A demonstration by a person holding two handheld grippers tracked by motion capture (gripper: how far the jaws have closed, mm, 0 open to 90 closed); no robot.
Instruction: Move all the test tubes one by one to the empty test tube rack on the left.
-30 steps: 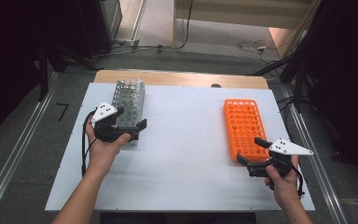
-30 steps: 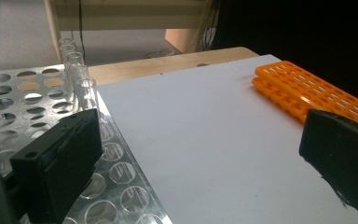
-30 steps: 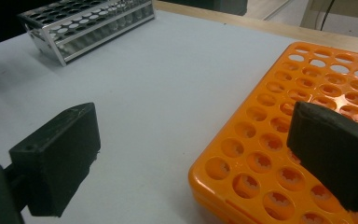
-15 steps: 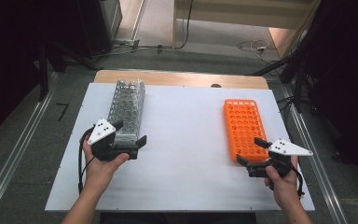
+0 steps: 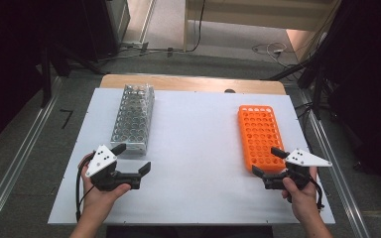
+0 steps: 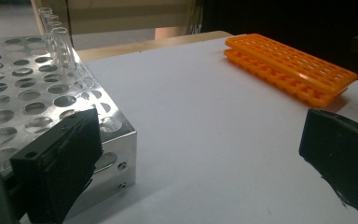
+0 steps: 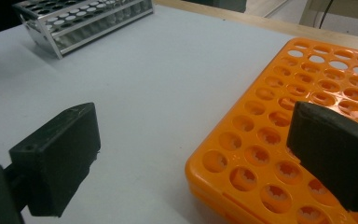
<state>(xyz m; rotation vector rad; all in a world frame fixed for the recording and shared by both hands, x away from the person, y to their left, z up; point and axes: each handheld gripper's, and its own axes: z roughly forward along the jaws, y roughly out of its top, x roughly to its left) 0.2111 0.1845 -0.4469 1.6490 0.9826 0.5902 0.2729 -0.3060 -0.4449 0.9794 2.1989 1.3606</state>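
Observation:
A silver metal tube rack (image 5: 131, 119) lies at the table's left, with a few clear tubes (image 6: 59, 39) standing at its far end. An orange tube rack (image 5: 260, 136) with empty holes lies at the right. My left gripper (image 5: 133, 158) is open just off the metal rack's near end, holding nothing; in the left gripper view (image 6: 200, 158) one jaw sits by the metal rack's (image 6: 37, 88) corner. My right gripper (image 5: 265, 161) is open at the orange rack's near end; in the right gripper view (image 7: 193, 158) its right jaw hangs over the orange rack (image 7: 270, 144).
The white tabletop (image 5: 198, 148) spreads between the two racks. A wooden strip (image 5: 193, 83) runs along the far edge. Metal rails (image 5: 17, 163) flank the table on the floor. Cables (image 5: 270, 49) lie on the floor beyond.
My left gripper has drawn back toward the person, from over the metal rack's near end to the bare table in front of it. The right gripper has stayed put.

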